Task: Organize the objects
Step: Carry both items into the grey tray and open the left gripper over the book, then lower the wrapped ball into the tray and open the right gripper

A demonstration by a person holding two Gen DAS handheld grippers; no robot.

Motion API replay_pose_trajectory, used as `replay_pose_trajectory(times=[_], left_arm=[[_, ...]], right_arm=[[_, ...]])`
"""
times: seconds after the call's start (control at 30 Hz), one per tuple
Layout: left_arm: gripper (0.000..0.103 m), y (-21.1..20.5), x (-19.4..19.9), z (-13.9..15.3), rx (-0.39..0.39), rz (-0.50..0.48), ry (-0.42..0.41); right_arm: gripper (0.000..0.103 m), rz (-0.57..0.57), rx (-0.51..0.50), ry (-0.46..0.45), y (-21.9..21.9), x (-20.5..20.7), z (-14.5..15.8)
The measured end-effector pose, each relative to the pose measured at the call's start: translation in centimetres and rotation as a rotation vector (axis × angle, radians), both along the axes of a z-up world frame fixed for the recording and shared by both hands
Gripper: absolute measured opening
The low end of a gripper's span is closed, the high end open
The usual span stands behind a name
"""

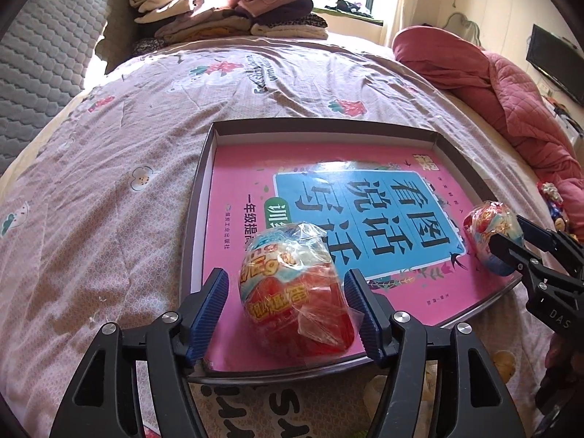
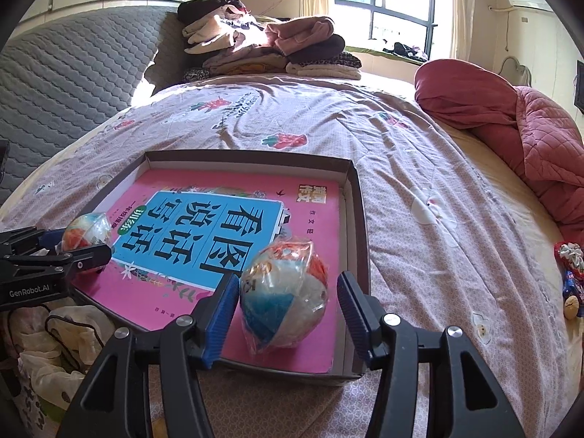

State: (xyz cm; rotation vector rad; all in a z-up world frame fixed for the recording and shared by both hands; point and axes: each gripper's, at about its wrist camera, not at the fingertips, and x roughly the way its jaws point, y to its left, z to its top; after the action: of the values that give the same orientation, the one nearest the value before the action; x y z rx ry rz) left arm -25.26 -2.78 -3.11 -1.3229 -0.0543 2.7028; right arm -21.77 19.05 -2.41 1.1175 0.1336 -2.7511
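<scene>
A shallow grey box [image 1: 199,197] [image 2: 359,219] lies on the bed with a pink book [image 1: 241,168] [image 2: 317,211] flat inside it. A red wrapped toy egg [image 1: 295,295] [image 2: 84,233] rests on the book's near left part. My left gripper [image 1: 286,303] [image 2: 78,255] is open, its blue pads either side of that egg with gaps showing. A white, blue and orange wrapped egg [image 2: 283,295] [image 1: 491,230] rests on the book's near right part. My right gripper [image 2: 288,310] [image 1: 511,241] is open around it, its pads apart from the wrapper.
The bed has a pink patterned sheet [image 1: 109,189]. Folded clothes [image 1: 226,7] are stacked at the far end by a grey quilted headboard [image 1: 47,54]. A red quilt [image 2: 525,127] lies at the right. Small toys [image 2: 569,277] sit at the right edge. A bag [image 2: 54,346] lies below left.
</scene>
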Motion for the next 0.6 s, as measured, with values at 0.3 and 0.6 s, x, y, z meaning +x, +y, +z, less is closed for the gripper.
replay_pose_trajectory(times=[0.3, 0.6], left_arm=[[0.073, -0.6, 0.9, 1.7, 0.023, 0.037, 0.039], [0.077, -0.8, 2.3, 3.8, 0.029, 0.050, 0.085]], right_arm=[[0.056, 0.008, 0.000, 0.037, -0.2, 0.7, 1.2], [0.056, 0.025, -0.015, 0.066, -0.5, 1.5, 2.5]])
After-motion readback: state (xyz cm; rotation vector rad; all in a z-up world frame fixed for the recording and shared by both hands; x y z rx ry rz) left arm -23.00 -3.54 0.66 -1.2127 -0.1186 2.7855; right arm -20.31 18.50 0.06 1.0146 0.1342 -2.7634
